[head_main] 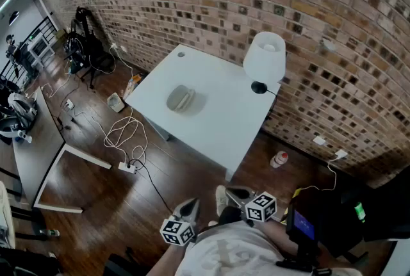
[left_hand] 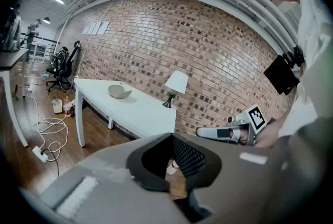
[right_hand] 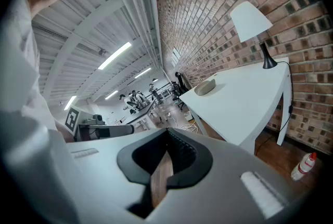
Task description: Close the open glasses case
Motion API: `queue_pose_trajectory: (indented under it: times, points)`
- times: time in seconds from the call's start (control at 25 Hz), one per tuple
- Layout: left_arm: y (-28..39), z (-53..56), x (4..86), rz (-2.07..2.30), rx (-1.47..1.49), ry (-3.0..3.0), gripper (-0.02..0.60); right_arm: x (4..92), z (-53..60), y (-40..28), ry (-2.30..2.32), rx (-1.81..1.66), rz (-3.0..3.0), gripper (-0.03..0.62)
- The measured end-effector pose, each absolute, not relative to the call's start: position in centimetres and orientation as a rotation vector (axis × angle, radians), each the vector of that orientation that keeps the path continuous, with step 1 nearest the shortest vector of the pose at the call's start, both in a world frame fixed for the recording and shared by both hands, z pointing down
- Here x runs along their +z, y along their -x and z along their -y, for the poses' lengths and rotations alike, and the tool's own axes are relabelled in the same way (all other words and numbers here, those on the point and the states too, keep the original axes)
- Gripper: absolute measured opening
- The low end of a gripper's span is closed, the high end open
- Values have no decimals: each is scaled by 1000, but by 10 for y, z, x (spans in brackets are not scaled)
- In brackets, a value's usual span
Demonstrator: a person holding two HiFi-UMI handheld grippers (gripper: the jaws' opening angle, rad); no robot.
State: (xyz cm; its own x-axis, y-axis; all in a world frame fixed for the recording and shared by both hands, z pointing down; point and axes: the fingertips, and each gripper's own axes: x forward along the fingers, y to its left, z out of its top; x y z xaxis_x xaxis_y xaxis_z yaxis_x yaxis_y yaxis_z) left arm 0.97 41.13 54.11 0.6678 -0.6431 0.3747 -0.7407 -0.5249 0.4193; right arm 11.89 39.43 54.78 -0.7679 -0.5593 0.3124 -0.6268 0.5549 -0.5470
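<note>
The grey glasses case (head_main: 181, 99) lies open near the middle of the white table (head_main: 224, 130), far ahead of both grippers. It shows small in the left gripper view (left_hand: 119, 92) and the right gripper view (right_hand: 205, 87). My left gripper (head_main: 189, 205) and right gripper (head_main: 236, 194) hang side by side close to the person's body, over the wooden floor. Both have their jaws together with nothing between them, as each own view shows, left gripper (left_hand: 171, 137), right gripper (right_hand: 167, 132). Each view also catches the other gripper: the right gripper (left_hand: 229, 133), the left gripper (right_hand: 99, 129).
A white table lamp (head_main: 264, 57) stands at the table's far right corner by the brick wall. White cables and a power strip (head_main: 125, 140) lie on the floor left of the table. A bottle (head_main: 278, 159) stands by the wall. Another desk (head_main: 38, 140) is at the left.
</note>
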Motion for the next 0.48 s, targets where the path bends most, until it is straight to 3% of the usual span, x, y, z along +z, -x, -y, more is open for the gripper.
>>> queue_pose_trajectory:
  times: [0.48]
  points:
    - [27,-298,538,1113,207,-2322,5,546,-279,-77,-937,929,2679,8]
